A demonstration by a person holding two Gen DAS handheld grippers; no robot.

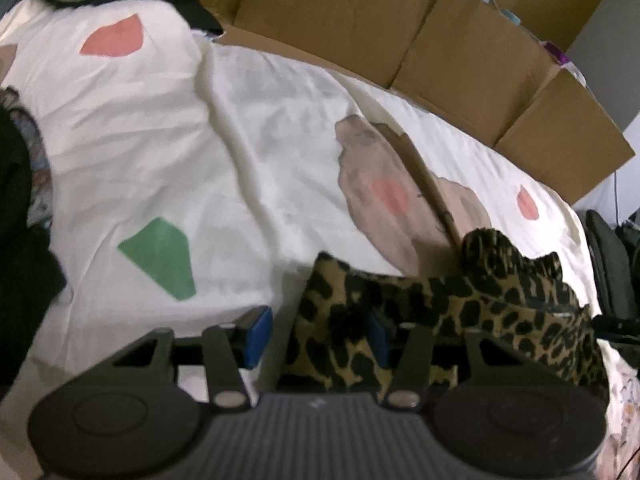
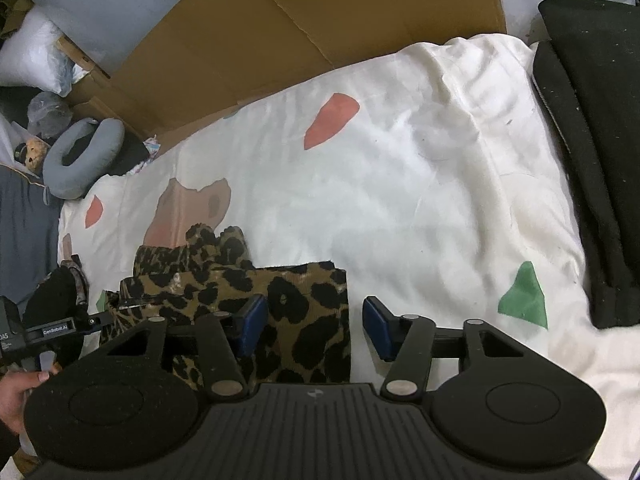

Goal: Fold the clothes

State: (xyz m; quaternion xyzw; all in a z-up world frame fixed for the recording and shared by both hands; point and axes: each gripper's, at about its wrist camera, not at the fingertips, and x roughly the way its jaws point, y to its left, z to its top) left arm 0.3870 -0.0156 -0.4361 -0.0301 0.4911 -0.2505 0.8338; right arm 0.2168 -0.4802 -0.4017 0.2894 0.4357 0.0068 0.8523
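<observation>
both tongs stand open over the bedsheet [image 2: 400,184]: left gripper [image 1: 316,336] and right gripper [image 2: 314,324] each straddle an edge of the leopard-print garment [image 2: 296,320].

The leopard-print garment [image 2: 256,300] lies bunched on the bed sheet [image 2: 400,200], at the near edge of the bed. In the right wrist view, the right claw [image 2: 314,326] straddles the garment's right edge — one finger over the cloth, the other over bare sheet. The left claw [image 1: 318,336] sits at its opposite end. Cardboard boxes [image 1: 440,40] stand behind the bed — a neck pillow [image 2: 80,152] rests at the far left, a dark cushion [image 2: 592,120] along the right.
</observation>
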